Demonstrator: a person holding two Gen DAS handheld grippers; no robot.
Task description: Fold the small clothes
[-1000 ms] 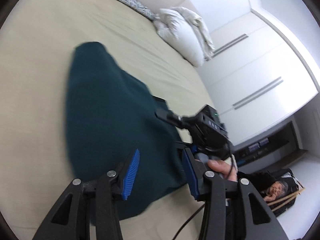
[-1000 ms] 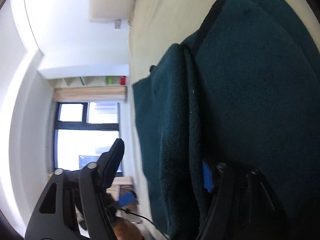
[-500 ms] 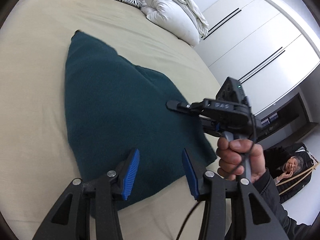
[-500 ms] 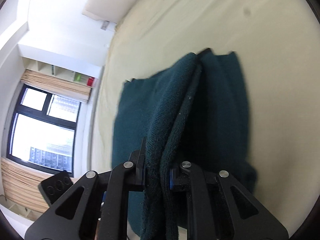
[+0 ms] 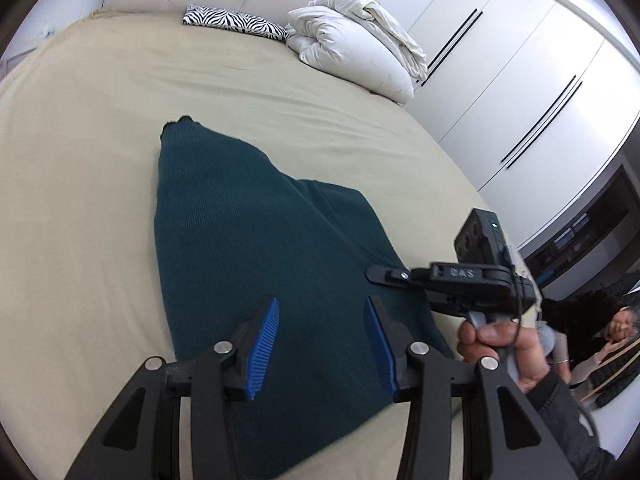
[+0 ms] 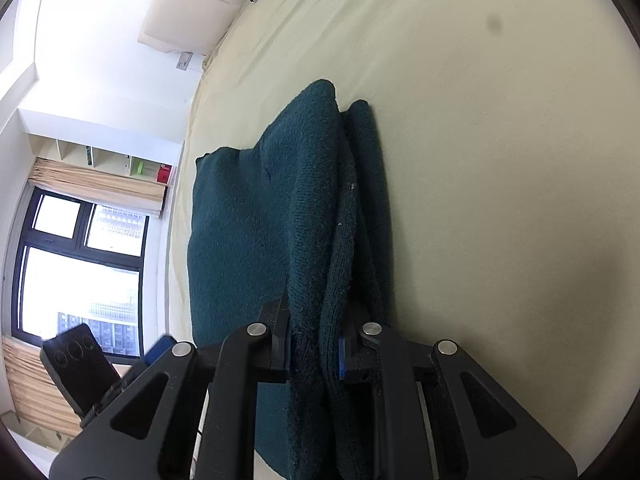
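Dark green knit garment (image 5: 256,264) lies folded on the beige bed (image 5: 88,184), tapering to a point toward the headboard. Left gripper (image 5: 320,344) hovers over the near edge of the garment, jaws spread apart, 2 blue pads (image 5: 262,346) bare, nothing between them. Right gripper (image 6: 314,354) clamped on a bunched fold of the garment's right edge; probably 2 or more layers pinched, hard to count. In the left view the person's right hand (image 5: 500,344) grips the right tool's handle at the garment's right side. White duvet (image 5: 352,52) and zebra-print pillow (image 5: 236,24) sit at the head of the bed, well apart from the garment.
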